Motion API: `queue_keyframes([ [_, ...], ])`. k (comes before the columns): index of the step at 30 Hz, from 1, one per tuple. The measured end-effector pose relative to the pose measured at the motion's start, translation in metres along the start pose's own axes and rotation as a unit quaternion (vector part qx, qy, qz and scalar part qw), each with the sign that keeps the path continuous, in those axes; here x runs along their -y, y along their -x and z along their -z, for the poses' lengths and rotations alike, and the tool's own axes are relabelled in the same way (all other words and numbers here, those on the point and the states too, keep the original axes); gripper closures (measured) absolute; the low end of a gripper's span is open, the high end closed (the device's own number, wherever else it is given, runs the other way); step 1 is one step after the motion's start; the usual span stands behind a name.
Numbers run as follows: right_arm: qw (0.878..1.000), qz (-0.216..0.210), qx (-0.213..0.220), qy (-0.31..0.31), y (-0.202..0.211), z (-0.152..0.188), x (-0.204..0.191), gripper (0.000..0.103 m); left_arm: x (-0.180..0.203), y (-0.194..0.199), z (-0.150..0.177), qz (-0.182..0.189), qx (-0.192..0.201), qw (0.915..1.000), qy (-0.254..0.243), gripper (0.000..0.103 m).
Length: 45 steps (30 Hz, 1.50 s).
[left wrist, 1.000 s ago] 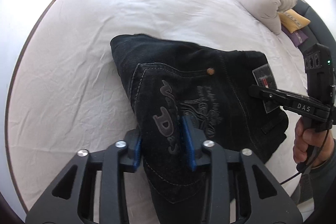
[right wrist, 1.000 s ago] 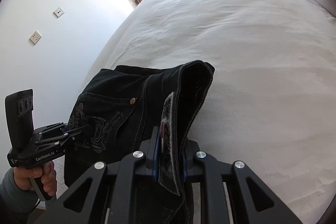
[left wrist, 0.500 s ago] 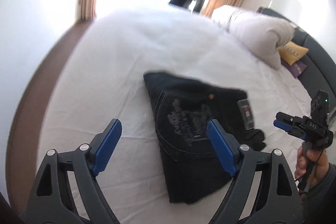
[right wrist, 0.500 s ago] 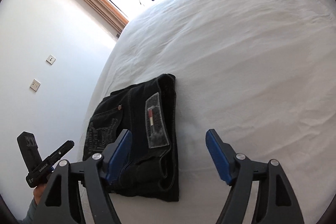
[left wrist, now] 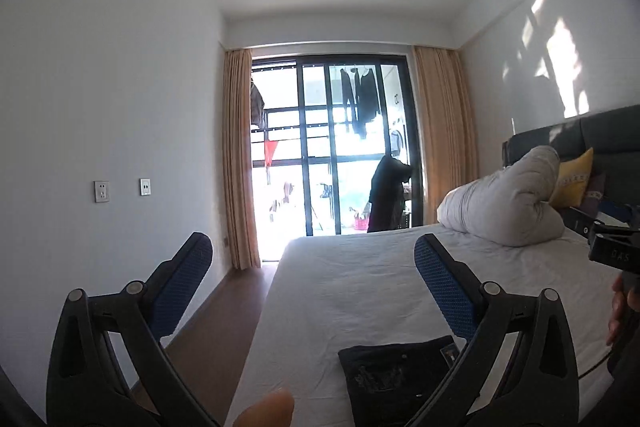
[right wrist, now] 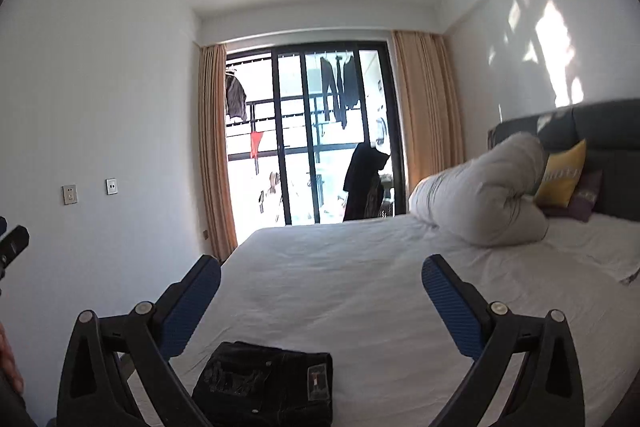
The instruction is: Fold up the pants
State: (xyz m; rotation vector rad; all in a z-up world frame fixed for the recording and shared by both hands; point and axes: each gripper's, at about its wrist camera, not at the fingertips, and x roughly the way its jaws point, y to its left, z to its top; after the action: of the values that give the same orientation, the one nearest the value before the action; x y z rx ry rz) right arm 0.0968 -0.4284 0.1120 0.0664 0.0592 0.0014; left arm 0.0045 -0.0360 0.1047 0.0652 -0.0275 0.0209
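The black pants (left wrist: 394, 375) lie folded into a compact rectangle on the white bed (left wrist: 360, 291), near its front edge; they also show in the right wrist view (right wrist: 268, 383). My left gripper (left wrist: 312, 267) is open and empty, raised well above and behind the pants. My right gripper (right wrist: 320, 283) is open and empty too, lifted clear of the pants. Part of the right gripper's body (left wrist: 612, 251) shows at the right edge of the left wrist view.
A rolled white duvet (right wrist: 480, 195) and yellow pillow (right wrist: 560, 175) lie at the dark headboard (right wrist: 600, 147) on the right. A glass balcony door (right wrist: 320, 139) with curtains is ahead. A white wall (right wrist: 100, 127) and wood floor (left wrist: 224, 299) run along the bed's left side.
Both grippers let go of the pants, opened wide, and pulled back and tilted up. The pants now lie folded on the bed, low in both views.
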Motion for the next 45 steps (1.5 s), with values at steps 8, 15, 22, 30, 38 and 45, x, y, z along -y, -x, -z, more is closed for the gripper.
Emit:
queue_keyframes([
  [8,1.000,-0.014,0.027,-0.005,0.043,-0.042,-0.006,0.000,0.000,0.022,-0.035,0.033,-0.076,0.9964,0.018,0.000],
  [15,0.999,-0.003,-0.019,-0.033,0.044,-0.035,-0.006,0.000,0.007,-0.003,0.007,0.007,-0.183,0.9826,0.030,0.000],
  [22,0.990,0.028,-0.137,-0.034,0.014,0.008,-0.022,0.000,0.043,-0.059,0.106,0.037,-0.343,0.9380,0.037,0.000],
  [30,0.961,0.023,-0.274,-0.038,-0.022,0.076,-0.028,0.000,0.047,-0.097,0.165,0.027,-0.409,0.9115,0.036,0.000],
  [38,0.954,0.015,-0.299,-0.019,-0.032,0.088,-0.040,0.000,0.043,-0.109,0.174,0.030,-0.427,0.9030,0.038,0.000],
  [45,0.950,0.014,-0.311,-0.012,-0.034,0.091,-0.047,0.000,0.035,-0.098,0.160,0.031,-0.430,0.9013,0.038,0.000],
])
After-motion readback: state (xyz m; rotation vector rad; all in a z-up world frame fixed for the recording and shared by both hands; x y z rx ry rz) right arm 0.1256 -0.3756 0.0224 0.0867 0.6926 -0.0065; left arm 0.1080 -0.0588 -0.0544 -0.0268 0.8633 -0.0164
